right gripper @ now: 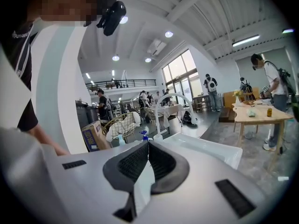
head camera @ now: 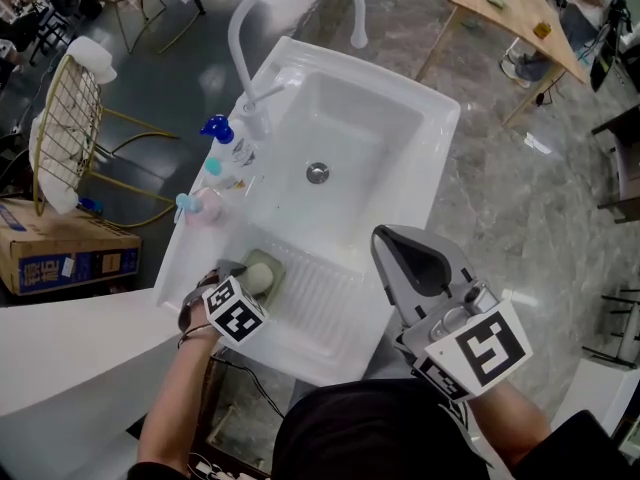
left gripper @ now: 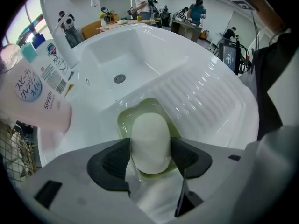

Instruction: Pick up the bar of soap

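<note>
The soap (left gripper: 149, 129) lies in a green dish (left gripper: 140, 107) on the sink's (head camera: 440, 118) ribbed ledge, at the lower left of the basin in the head view. The left gripper (left gripper: 149, 144) points steeply down over it. Its jaws stand wide with the soap between them, and the dark pads (left gripper: 114, 160) seem to press on its two long sides, though the contact is hard to be sure of. The right gripper (right gripper: 146, 146) sits at the lower right, near the sink's edge, with its jaws together and empty.
</note>
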A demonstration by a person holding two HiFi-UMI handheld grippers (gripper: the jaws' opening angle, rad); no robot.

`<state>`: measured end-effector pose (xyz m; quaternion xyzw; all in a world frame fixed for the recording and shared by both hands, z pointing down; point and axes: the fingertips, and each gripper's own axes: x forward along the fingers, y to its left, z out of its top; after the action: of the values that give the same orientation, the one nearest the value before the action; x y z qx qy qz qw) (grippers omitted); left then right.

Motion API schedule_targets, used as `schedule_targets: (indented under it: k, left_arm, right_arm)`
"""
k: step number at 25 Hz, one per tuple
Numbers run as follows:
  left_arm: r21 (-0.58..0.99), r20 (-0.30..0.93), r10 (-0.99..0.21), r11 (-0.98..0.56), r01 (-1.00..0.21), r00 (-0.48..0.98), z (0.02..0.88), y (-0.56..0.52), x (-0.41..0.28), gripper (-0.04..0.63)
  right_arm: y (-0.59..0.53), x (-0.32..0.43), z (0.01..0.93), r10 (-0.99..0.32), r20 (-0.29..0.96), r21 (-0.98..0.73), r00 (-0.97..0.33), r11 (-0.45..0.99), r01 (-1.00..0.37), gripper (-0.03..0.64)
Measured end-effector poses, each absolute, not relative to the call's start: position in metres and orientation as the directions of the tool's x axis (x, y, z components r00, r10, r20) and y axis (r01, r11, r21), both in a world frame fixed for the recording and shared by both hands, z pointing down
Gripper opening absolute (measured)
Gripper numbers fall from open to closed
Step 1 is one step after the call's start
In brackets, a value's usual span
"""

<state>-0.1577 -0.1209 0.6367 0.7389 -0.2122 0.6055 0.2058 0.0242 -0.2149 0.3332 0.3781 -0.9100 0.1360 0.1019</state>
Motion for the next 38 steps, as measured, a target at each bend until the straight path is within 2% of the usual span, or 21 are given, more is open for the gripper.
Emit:
schedule_targets:
  k: [3, 14, 21, 29, 38]
  left_arm:
    - [0.051, 0.985, -0.050, -0.836, -0.547, 0.168, 0.638, -0.120, -0.160, 0.264]
    - [0.085, 0.970, -0.095, -0.732, -0.676, 0.225, 0.636, -0.128, -0.161, 0.259]
    - [0.048, 0.928, -0.253, -0.644, -0.764, 0.272, 0.605, -0.143, -0.167, 0.259]
    - [0.064, 0.825, -0.448, -0.534, -0.843, 0.346, 0.546, -0.149, -0.162, 0.259]
    - [0.083, 0.639, -0.678, -0.408, -0.909, 0.363, 0.465, -0.151, -0.143, 0.259]
  right_arm:
    - [-0.216, 0.026, 0.335, -0.661, 0.291, -0.176, -0.692, 0.674, -0.718, 0.008]
    - [-0.211, 0.029, 0.335, -0.655, 0.292, -0.190, -0.697, 0.674, -0.714, 0.008]
    - [-0.208, 0.028, 0.331, -0.653, 0.283, -0.180, -0.703, 0.683, -0.707, 0.008]
    - [-0.213, 0.031, 0.318, -0.661, 0.255, -0.151, -0.706, 0.694, -0.704, 0.008]
    - [-0.212, 0.037, 0.298, -0.677, 0.223, -0.111, -0.701, 0.697, -0.708, 0.008]
